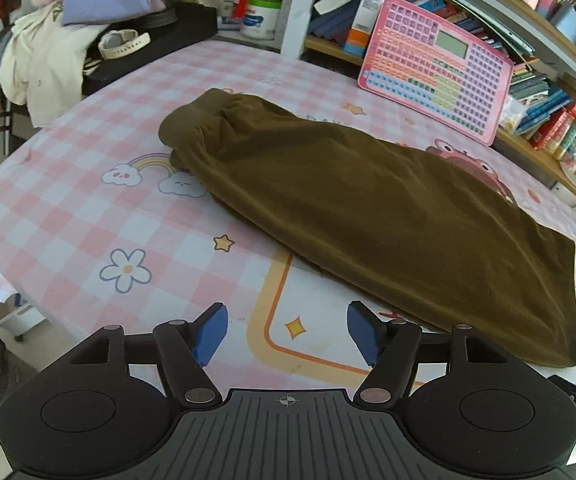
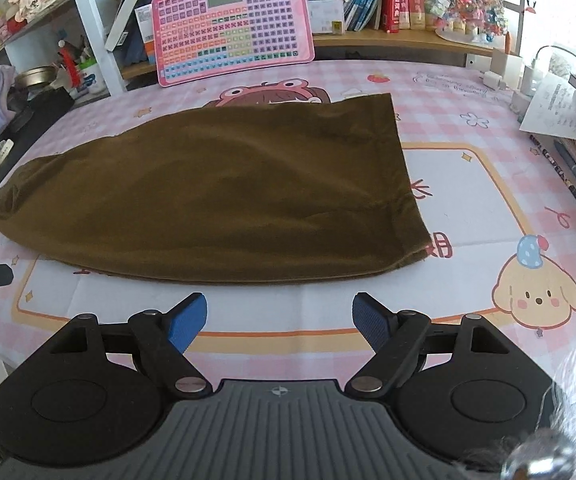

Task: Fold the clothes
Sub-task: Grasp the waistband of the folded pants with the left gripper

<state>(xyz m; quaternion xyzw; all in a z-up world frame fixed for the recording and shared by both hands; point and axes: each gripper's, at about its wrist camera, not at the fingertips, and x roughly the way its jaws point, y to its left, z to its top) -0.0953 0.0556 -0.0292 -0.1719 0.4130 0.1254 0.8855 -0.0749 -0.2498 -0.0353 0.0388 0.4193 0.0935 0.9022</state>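
Both tools, the left gripper [image 1: 287,334] and right gripper [image 2: 279,318], hover spread and empty near the brown garment [image 2: 215,192], apparently released after a fold.

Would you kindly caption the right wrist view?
Open right gripper hovers before folded brown trousers on a pink checked tablecloth.

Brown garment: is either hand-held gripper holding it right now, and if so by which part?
Nothing is held. The left hand-held gripper and right hand-held gripper are both open, short of the brown garment, which lies flat on the table.
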